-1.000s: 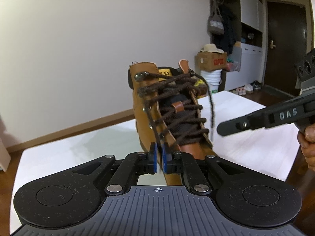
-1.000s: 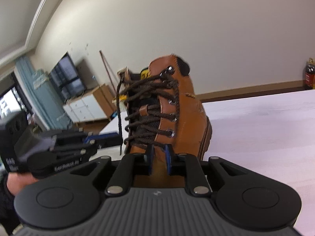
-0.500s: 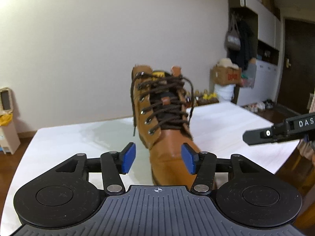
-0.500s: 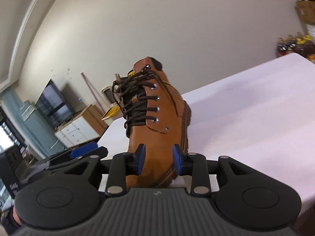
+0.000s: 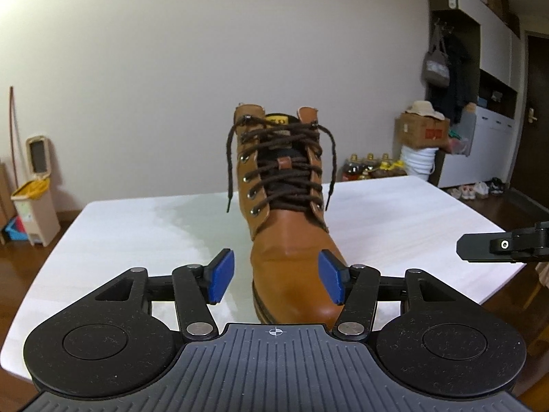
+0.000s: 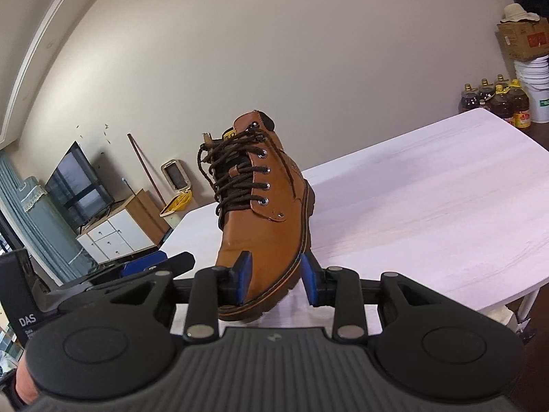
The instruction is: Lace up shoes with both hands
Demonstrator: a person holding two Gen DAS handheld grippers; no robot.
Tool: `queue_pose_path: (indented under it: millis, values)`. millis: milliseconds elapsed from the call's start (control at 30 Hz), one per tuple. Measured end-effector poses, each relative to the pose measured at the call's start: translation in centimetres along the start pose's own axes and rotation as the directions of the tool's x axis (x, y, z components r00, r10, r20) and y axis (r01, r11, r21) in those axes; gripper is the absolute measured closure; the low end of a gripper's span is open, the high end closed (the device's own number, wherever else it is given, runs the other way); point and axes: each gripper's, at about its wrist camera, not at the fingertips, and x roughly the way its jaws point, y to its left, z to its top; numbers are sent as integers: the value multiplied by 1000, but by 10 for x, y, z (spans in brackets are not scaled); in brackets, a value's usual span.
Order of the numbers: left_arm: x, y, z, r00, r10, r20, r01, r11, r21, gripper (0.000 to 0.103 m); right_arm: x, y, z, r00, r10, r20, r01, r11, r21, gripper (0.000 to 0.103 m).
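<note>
Left wrist: boot (image 5: 291,240) toe partly hidden.

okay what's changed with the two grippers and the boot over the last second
Both grippers opened and pulled back from the boot: a second ago each was pinched shut near the laces; now the left gripper and right gripper are open and empty. The lace ends hang loose on either side. The boot stays upright on the white table, laced to the top.

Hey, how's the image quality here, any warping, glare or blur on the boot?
Left wrist view: tan leather boot sharp and evenly lit, faint sheen on the white table, edges bowed by fisheye. Right wrist view: boot sharp but leaning, wall lines curving strongly.
</note>
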Motion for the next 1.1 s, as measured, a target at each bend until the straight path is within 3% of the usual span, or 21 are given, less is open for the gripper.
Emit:
queue_pose_path:
  millis: [167,833,1100]
  values:
    - [-4,-4,3,998,59,30,-60,997,42,44,-8,15,-1,1000,-19,6,19,1000,-1,68]
    - [8,-4,14,1000,13,-12,-13,1000,13,44,21,24,3,999,-45,-19,45,999,1,68]
    - [12,-10,23,999,31,10,-31,998,59,44,34,31,11,999,-46,-14,46,999,-12,68]
